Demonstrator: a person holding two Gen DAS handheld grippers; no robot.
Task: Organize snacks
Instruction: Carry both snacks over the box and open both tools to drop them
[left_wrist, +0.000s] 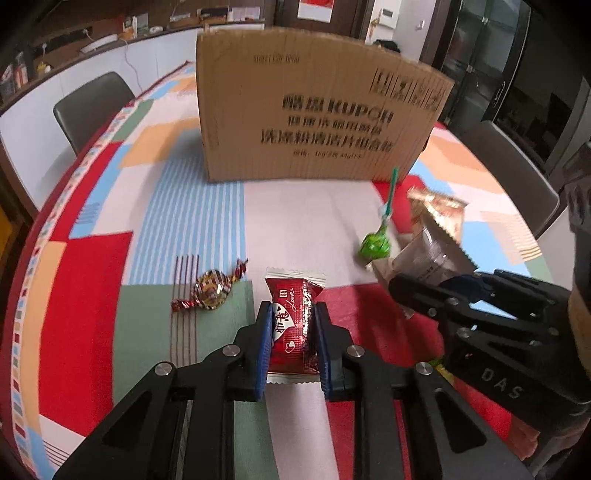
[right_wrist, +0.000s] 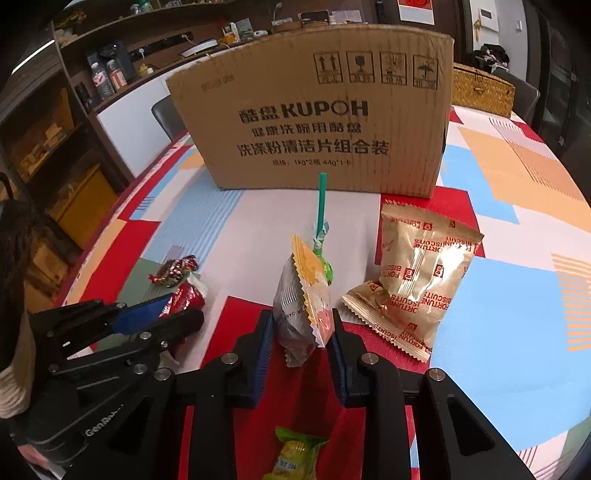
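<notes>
The left claw (left_wrist: 291, 332) is clamped on a red candy packet (left_wrist: 293, 325), whose long axis runs along the fingers. The right claw (right_wrist: 301, 332) grips a silver-and-yellow sachet (right_wrist: 303, 299) standing on edge. The cardboard box (right_wrist: 317, 125) lies straight ahead of both on the table (right_wrist: 498, 295), nearly equally near.

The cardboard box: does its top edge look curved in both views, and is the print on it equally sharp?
Left wrist view: the cardboard box bows strongly along its top edge from the fisheye lens, and its print is smeared and soft, as is the packet in the right gripper. Right wrist view: the box bows less and its print is sharp; glare shines on the gold biscuit packets.
</notes>
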